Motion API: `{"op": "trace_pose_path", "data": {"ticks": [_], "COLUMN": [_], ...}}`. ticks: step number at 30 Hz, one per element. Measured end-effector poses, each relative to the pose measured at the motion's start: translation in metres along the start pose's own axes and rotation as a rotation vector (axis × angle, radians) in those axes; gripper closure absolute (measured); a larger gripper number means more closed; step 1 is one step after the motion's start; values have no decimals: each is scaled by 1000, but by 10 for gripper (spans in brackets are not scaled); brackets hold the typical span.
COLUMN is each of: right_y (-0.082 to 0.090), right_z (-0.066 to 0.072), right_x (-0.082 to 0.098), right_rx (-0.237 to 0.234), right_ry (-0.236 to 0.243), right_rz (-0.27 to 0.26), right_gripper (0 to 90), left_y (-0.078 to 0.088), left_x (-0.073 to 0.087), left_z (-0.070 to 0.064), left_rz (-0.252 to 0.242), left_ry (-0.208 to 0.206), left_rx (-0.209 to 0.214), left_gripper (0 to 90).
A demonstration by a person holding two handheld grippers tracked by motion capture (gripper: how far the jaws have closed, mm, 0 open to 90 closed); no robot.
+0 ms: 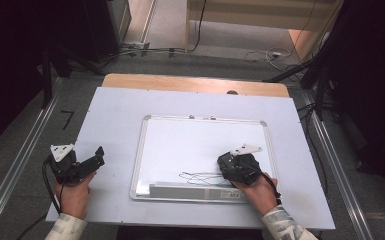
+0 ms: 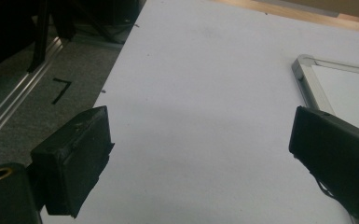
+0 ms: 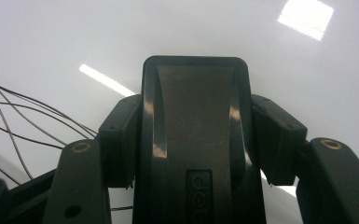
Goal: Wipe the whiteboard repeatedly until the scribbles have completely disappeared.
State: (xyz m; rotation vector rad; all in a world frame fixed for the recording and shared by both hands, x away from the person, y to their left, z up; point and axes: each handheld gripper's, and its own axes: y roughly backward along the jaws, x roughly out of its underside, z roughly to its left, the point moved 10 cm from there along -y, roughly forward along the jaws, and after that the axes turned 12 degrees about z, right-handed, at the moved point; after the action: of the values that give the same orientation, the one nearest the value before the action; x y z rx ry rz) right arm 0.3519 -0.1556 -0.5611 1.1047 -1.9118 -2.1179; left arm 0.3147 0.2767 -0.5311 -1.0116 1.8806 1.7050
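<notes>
We held the black eraser [image 3: 196,140] in our right tool [image 1: 237,167], clamped across its stiff, light plastic sides, on the whiteboard [image 1: 180,140] beside the scribbles [image 1: 200,176]. Our left tool [image 1: 80,167] stood wide, left of the whiteboard.

The high view looks down and forward over the whiteboard [image 1: 205,150] from the person's side; the left gripper view sits low beside its corner [image 2: 307,65]; the right gripper view hangs close above its scribbled surface [image 3: 51,37]
</notes>
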Motion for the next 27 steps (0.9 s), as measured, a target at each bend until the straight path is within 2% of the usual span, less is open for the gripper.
{"op": "trace_pose_path", "data": {"ticks": [16, 27], "right_y": [0, -2], "right_z": [2, 14], "right_x": [-1, -5], "right_rx": [11, 9], "right_ry": [-10, 3], "right_rz": [10, 5], "right_gripper": [386, 386], "left_y": [-1, -1], "left_x": [0, -1], "left_z": [-2, -2], "left_rz": [-1, -1], "left_ry": [-1, -3], "left_rx": [1, 2], "left_gripper": [59, 59]}}
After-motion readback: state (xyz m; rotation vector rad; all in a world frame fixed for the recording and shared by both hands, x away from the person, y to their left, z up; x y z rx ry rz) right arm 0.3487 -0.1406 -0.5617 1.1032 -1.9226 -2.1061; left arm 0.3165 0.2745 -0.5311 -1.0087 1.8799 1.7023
